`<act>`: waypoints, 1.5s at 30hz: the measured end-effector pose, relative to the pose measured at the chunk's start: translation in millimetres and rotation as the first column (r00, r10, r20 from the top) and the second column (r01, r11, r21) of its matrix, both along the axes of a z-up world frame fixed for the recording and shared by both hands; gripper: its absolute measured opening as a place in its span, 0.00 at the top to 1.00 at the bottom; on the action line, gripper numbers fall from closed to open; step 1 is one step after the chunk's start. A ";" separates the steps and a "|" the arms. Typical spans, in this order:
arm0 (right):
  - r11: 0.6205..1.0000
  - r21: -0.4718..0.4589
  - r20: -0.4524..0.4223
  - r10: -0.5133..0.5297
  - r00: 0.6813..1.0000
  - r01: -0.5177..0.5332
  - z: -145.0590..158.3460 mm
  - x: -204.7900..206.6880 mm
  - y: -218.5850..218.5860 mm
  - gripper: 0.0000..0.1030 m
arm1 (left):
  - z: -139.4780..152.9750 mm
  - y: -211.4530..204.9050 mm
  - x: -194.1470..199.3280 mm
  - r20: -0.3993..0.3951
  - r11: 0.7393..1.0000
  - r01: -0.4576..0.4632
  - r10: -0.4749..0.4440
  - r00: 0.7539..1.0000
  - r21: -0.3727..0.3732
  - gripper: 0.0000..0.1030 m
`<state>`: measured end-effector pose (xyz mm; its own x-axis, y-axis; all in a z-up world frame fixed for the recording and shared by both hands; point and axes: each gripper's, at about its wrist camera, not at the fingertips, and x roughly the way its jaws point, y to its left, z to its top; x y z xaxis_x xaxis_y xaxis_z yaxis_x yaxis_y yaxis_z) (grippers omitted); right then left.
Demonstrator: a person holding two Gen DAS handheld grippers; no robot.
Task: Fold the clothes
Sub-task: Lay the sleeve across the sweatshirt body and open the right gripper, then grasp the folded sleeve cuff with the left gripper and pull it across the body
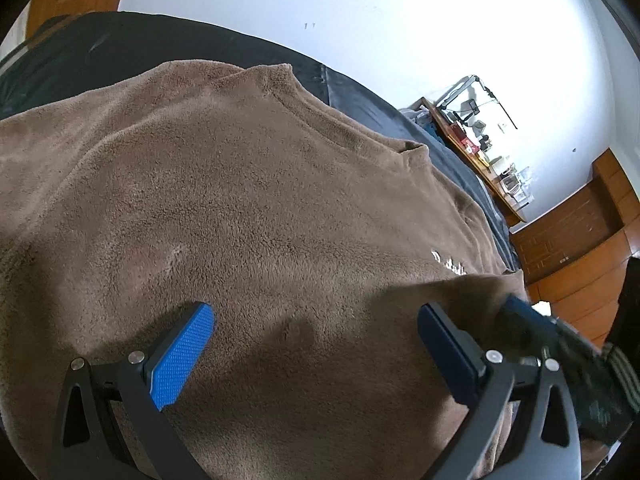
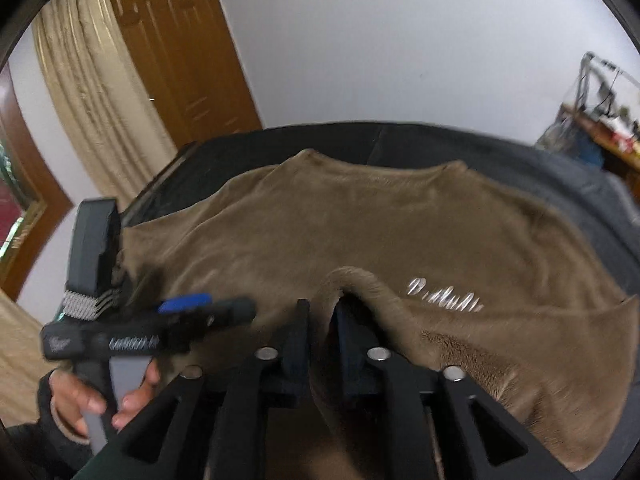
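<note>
One brown sweater (image 1: pixel 248 200) on dark bed (image 1: pixel 120 48), white wall (image 1: pixel 360 8) behind.

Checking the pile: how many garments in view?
1. A brown fleece top spread on the dark bed, its near edge pinched by the right gripper. Anything underneath is hidden.

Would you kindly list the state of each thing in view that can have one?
brown fleece sweater: spread over the dark bed, one edge lifted
left gripper: open, holding nothing
right gripper: shut on a fold of the sweater
dark bed: mostly covered by the sweater
wooden door: shut
</note>
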<state>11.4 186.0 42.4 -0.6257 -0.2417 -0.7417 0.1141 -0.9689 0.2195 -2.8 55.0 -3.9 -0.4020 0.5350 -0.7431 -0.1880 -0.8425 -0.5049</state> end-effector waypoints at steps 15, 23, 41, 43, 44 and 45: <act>0.951 -0.232 -0.192 -0.250 0.949 0.203 18.1 48.1 88.4 0.16 | 11.7 15.6 7.3 -0.059 0.954 0.191 -0.182 0.981 0.232 0.01; 0.932 -0.169 -0.355 -0.361 0.862 0.321 7.5 47.6 115.9 0.16 | 8.9 37.2 10.1 -0.097 0.947 0.262 -0.248 0.964 0.186 0.01; 0.857 -0.223 -0.417 -0.514 0.749 0.464 -3.2 73.0 158.4 0.16 | 7.7 86.2 12.7 -0.098 0.943 0.332 -0.328 0.939 0.028 0.06; 0.855 -0.226 -0.425 -0.518 0.742 0.467 -1.3 74.8 159.8 0.16 | 7.4 94.1 12.9 -0.090 0.937 0.349 -0.348 0.933 -0.006 0.17; 0.856 -0.225 -0.429 -0.517 0.741 0.467 -0.7 75.1 159.5 0.16 | 7.0 98.3 12.6 -0.083 0.935 0.355 -0.355 0.931 -0.022 0.32; 0.856 -0.223 -0.433 -0.515 0.740 0.466 -0.1 75.4 159.1 0.16 | 6.5 102.5 12.5 -0.076 0.934 0.355 -0.357 0.931 -0.039 0.37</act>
